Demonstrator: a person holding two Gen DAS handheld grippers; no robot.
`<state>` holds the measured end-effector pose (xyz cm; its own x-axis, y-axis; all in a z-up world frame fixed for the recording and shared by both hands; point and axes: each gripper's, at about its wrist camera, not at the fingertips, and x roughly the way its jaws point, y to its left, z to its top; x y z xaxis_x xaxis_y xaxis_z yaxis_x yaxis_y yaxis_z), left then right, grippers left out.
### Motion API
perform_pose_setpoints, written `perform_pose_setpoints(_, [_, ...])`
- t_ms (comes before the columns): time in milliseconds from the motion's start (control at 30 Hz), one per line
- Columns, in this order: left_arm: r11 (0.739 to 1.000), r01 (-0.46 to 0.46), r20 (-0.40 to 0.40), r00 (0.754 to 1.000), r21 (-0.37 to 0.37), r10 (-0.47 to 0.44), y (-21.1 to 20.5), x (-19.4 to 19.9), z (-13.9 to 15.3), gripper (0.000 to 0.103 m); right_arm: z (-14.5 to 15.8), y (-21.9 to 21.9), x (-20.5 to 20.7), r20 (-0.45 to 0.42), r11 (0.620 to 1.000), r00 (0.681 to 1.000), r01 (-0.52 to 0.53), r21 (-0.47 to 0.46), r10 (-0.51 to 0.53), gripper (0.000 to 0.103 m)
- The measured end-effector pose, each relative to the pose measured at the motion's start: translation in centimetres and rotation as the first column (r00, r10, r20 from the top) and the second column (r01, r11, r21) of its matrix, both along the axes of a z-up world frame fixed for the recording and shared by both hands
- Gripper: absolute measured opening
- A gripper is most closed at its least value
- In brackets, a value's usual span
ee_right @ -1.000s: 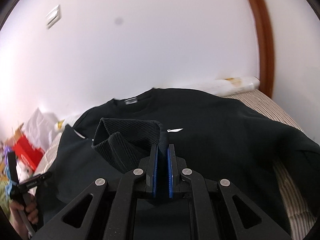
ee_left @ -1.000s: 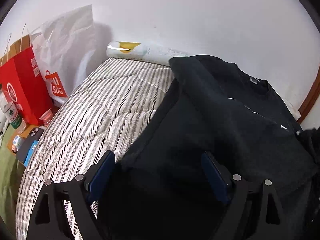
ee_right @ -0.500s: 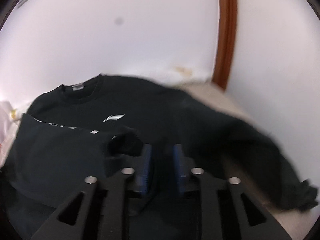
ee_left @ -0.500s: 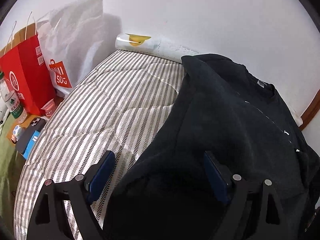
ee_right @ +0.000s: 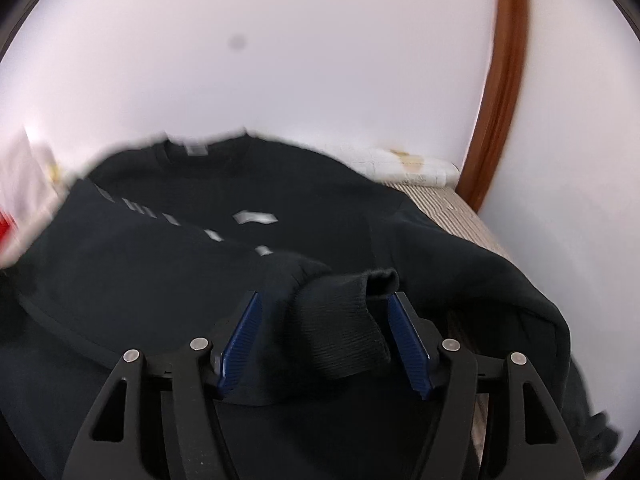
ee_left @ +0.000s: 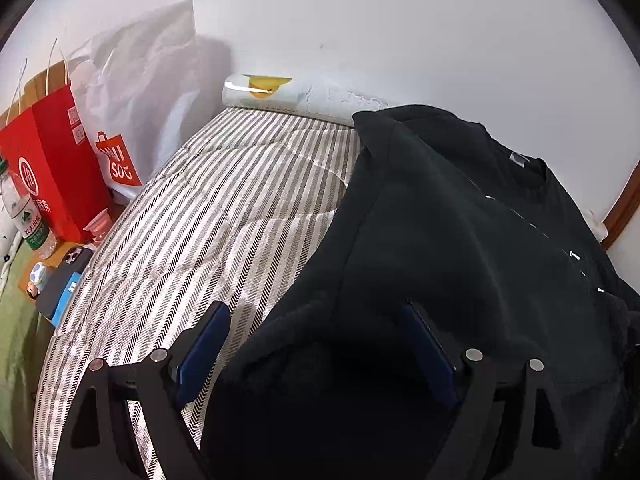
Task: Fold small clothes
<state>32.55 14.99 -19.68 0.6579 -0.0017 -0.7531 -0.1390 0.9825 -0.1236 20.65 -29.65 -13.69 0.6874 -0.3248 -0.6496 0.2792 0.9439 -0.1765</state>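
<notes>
Sweatshirt on bed, both claws spread

Sweatshirt (ee_left: 460, 240), black, lies on the striped bed (ee_left: 208, 216) with its collar toward the white wall (ee_left: 400, 20). One side panel is folded over the chest, partly covering the white print.

Left claw (ee_left: 316, 344): jaws spread wide, gripping nothing. Dark fabric lies between and under the blue pads (ee_left: 204, 344); contact cannot be confirmed.

Right claw (ee_right: 326, 340): jaws spread apart. A ribbed cuff (ee_right: 344, 332) sits loosely between the blue pads (ee_right: 408, 344), unclamped, resting on the sweatshirt body (ee_right: 160, 280).

Beside the bed's far-left edge stand a red paper bag (ee_left: 48, 176) and a white shopping bag (ee_left: 140, 92). A rolled white bundle (ee_left: 264, 90) lies against the wall at the bed's head.
</notes>
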Motion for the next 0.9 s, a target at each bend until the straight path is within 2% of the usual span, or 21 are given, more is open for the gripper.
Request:
perform_pose_setpoints(100, [1.0,-0.001,-0.003,1.0,-0.006,0.001,0.1,0.1,-0.1,0.087,-2.7,-1.5,1.5,-0.096,0.992,0.988,0.12,-0.047,-0.124,0.053])
perform_pose_setpoints(133, [1.0,-0.001,-0.003,1.0,-0.004,0.001,0.0,0.1,-0.1,0.087,-3.3,-2.0,1.9,-0.127,0.988,0.98,0.148,-0.048,-0.153,0.052])
perform_pose_setpoints(167, [1.0,0.0,-0.003,1.0,-0.002,0.0,0.0,0.1,-0.1,0.087,-3.4,-2.8,1.8,-0.128,0.988,0.98,0.156,-0.004,-0.155,0.052])
perform_pose_setpoints(200, [1.0,0.002,-0.005,1.0,0.001,-0.002,0.1,0.1,-0.1,0.087,-3.0,-3.2,1.4,-0.116,0.987,0.981,0.157,0.03,-0.152,0.052])
perform_pose_setpoints(333, [1.0,0.009,0.006,1.0,0.005,-0.009,-0.1,-0.1,0.0,0.087,-2.3,-3.9,0.3,-0.092,0.984,0.982,0.172,0.055,-0.166,0.052])
perform_pose_setpoints(433, [1.0,0.02,0.015,1.0,0.007,-0.021,-0.3,-0.2,0.2,0.087,0.1,-4.0,-2.4,-0.035,0.986,0.99,0.138,0.09,-0.136,0.056])
perform_pose_setpoints(533, [0.999,0.031,0.023,0.999,0.008,-0.032,-0.7,-0.3,0.4,0.087,2.4,-5.0,-6.2,0.046,0.989,0.99,0.13,0.066,-0.133,0.067])
perform_pose_setpoints(633, [0.999,0.04,0.038,0.998,0.008,-0.04,-0.9,-0.5,0.7,0.087,3.7,-8.0,-10.8,0.074,0.98,0.977,0.197,0.024,-0.198,0.068])
perform_pose_setpoints(767, [0.999,0.046,0.055,0.997,0.001,-0.046,-1.0,-0.8,1.0,0.087,3.5,-13.9,-17.8,0.06,0.928,0.927,0.372,-0.029,-0.37,0.07])
perform_pose_setpoints(900, [0.998,0.06,0.05,0.997,0.008,-0.06,-1.7,-1.0,0.9,0.087,2.0,-20.0,-24.3,0.008,0.852,0.852,0.523,0.025,-0.523,0.073])
